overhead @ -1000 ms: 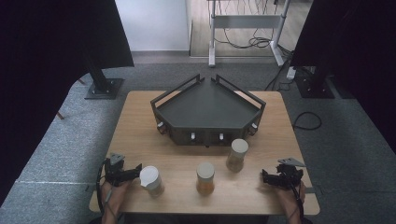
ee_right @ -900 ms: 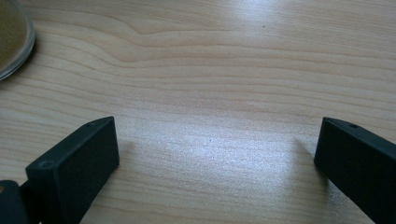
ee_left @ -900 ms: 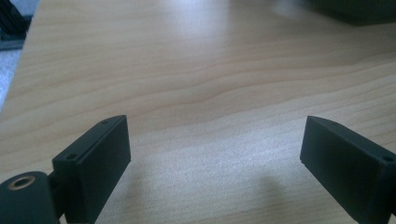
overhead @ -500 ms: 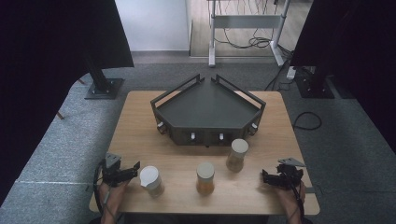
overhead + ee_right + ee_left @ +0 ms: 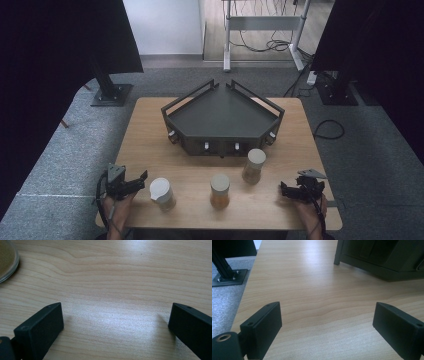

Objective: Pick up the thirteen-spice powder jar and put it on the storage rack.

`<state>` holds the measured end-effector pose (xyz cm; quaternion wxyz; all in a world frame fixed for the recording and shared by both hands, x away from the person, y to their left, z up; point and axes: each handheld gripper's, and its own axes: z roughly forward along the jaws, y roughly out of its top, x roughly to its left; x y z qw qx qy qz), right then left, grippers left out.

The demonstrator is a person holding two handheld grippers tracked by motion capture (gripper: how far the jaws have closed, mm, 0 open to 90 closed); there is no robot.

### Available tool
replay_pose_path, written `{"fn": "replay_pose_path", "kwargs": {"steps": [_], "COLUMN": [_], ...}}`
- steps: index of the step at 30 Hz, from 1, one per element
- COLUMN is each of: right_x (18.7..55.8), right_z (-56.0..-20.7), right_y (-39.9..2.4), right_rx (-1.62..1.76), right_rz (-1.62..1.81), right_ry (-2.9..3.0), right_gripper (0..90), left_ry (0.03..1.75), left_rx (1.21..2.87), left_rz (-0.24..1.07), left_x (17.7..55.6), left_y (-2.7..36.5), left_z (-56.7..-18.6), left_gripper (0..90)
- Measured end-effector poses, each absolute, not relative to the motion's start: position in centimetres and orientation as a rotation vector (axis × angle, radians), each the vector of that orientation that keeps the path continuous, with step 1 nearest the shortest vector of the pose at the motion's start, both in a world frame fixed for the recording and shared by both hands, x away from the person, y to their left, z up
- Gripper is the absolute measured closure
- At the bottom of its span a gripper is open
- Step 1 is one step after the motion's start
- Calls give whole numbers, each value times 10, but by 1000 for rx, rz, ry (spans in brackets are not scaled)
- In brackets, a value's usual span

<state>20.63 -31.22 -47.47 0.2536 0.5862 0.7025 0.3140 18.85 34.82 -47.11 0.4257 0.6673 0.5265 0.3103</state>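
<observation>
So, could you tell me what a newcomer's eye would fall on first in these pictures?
Probably the dark angular tray at the middle of the wooden table. Next, the three capped jars in front of it: the left jar, the middle jar and the right jar. The left gripper and right gripper wait open at the near corners.

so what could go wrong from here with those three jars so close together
The left gripper is open right beside the white-lidded jar; coming in from the side could tip it, since it looks tall and narrow. The middle jar and the jar by the dark tray stand near each other, so the right gripper might knock one while taking the other.
</observation>
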Motion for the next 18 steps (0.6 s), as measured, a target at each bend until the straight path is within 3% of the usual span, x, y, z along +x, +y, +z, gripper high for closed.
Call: {"fn": "replay_pose_path", "kwargs": {"steps": [18], "right_x": [206], "right_z": [-475], "right_y": [-312], "right_rx": [1593], "right_rz": [853], "right_ry": [1909], "right_gripper": [0], "left_ry": [1242], "left_rx": [1537], "left_rz": [819], "left_x": [168], "left_y": [356], "left_z": [-474], "left_gripper": [83]}}
